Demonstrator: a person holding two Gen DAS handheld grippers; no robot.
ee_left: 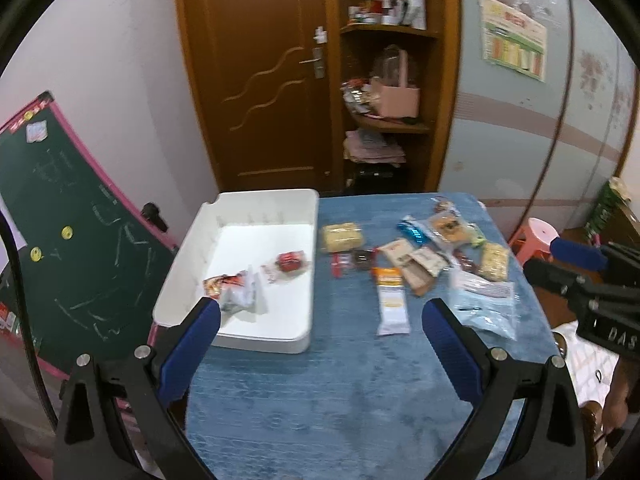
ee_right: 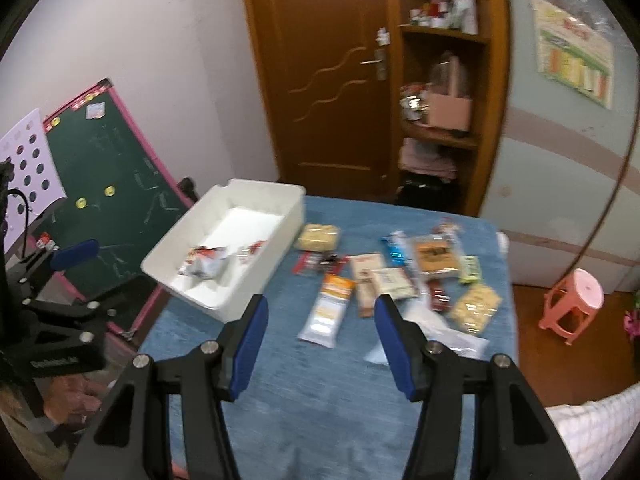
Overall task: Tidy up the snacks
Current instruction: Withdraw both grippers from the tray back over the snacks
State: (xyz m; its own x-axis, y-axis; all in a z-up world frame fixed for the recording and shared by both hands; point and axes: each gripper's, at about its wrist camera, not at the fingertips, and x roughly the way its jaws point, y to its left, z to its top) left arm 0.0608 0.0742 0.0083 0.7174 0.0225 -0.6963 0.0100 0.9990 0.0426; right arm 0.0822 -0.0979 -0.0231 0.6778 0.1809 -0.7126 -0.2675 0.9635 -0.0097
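Both pairs of tongs hang empty over the near edge of the desk [ee_left: 320, 400], the left tongs [ee_left: 320, 320] spread wide, the right tongs [ee_right: 320, 320] also apart though a little less so. The white bin [ee_left: 240, 334] sits at the desk's left corner with two wrapped snacks already lying in it, a crumpled red-and-white packet [ee_left: 236, 290] and a small red one [ee_left: 289, 263]. The rest of the snacks are still scattered on the blue cloth to its right, the nearest being a long white-and-orange bar [ee_right: 329, 309] lying just ahead of the right tongs. My worry would be the pile further right: the wrappers overlap and touch, so closing on one could drag or flick a neighbour, and the clear bag [ee_left: 482, 304] at the right edge looks slippery and near enough the rim to slide off. The bin's near corner looks to overhang the desk edge slightly, so a knock from the left tongs might tip it. The plush cloth could also bunch under a low grab. Around us there is a wooden door [ee_left: 256, 72] and open shelves behind the desk, a green chalkboard [ee_left: 72, 232] leaning at the left, and a pink stool [ee_right: 574, 304] on the floor to the right.
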